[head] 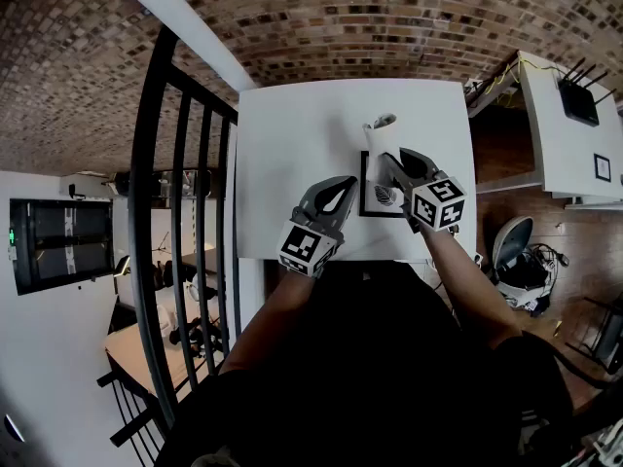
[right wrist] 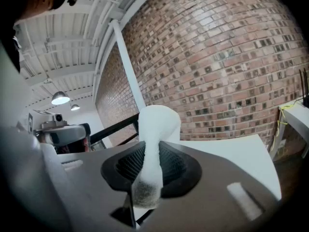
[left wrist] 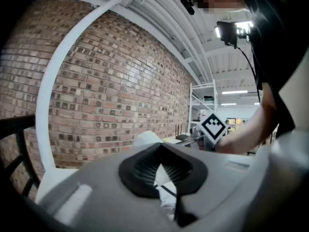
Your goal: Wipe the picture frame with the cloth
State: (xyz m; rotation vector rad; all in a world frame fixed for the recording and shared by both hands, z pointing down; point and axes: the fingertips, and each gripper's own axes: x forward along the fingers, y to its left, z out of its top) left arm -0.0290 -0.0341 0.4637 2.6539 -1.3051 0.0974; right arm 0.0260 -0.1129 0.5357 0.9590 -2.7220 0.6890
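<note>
Both grippers at the picture frame (head: pixel 375 200), cloth (head: pixel 380 136) in the R one.

We see the frame lying flat on the white table (head: pixel 292 144), right of centre and near the front edge. L gripper (head: pixel 348 183) comes in at the frame's 8 o'clock; in its own view the jaws are closed on the frame's edge, w/ white mat and black border (left wrist: pixel 166 197) showing between the pads. R gripper (head: pixel 390 161) reaches in from the frame's 4 o'clock, jaws pinched tight on the white cloth (right wrist: pixel 153 129), which sticks up past the tips toward 12 o'clock, over the frame's top edge. Brick wall (head: pixel 389 17) runs behind the table and a black railing (head: pixel 180 193) stands at its 9 o'clock.
</note>
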